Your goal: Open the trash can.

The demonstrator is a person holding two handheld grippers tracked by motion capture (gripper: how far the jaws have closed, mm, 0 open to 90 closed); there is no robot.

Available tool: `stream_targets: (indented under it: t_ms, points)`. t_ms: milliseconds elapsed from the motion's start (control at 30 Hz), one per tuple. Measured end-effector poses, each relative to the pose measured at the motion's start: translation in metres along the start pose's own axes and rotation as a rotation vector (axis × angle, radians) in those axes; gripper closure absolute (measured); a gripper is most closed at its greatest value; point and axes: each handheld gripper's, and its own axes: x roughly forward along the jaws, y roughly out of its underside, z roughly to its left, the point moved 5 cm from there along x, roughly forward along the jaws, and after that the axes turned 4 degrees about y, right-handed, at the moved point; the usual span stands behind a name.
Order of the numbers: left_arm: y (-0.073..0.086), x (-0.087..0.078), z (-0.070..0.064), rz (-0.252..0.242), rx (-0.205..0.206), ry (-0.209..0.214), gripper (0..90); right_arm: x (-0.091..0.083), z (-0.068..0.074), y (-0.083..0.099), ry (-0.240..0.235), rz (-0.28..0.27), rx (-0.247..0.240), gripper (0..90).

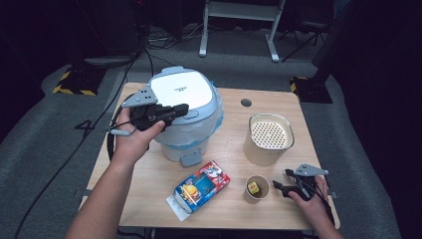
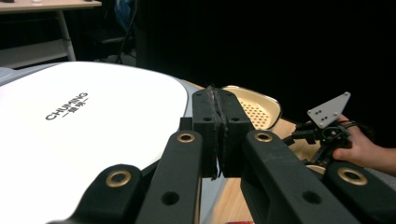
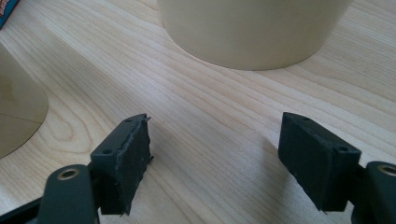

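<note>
Looks like the left gripper (image 1: pixel 181 108) is pressing the bin (image 1: pixel 184 117) lid at the back left of the table, so I'd push straight down near the lid's front edge so it doesn't slide. Its jaws are closed tight on nothing. The right gripper (image 1: pixel 279 186) rests near the cup (image 1: pixel 257 188), jaws wide open and empty.

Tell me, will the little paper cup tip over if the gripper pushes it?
Probably. The small tan paper cup looks light, holding just one small yellow thing, so it could slide or tip. Its thin wall would likely squash if the right gripper, jaws open, squeezed hard.
</note>
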Motion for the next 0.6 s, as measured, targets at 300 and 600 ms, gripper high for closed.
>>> stream_targets:
  t_ms: [300, 600]
  points:
    - [0.006, 0.013, 0.004, 0.097, 0.013, -0.047, 89.6, 0.0, 0.0, 0.0, 0.0, 0.0, 0.0, 25.2]
    - [0.004, 0.015, 0.0, 0.128, 0.012, -0.056, 90.0, 0.0, 0.0, 0.0, 0.0, 0.0, 0.0, 25.2]
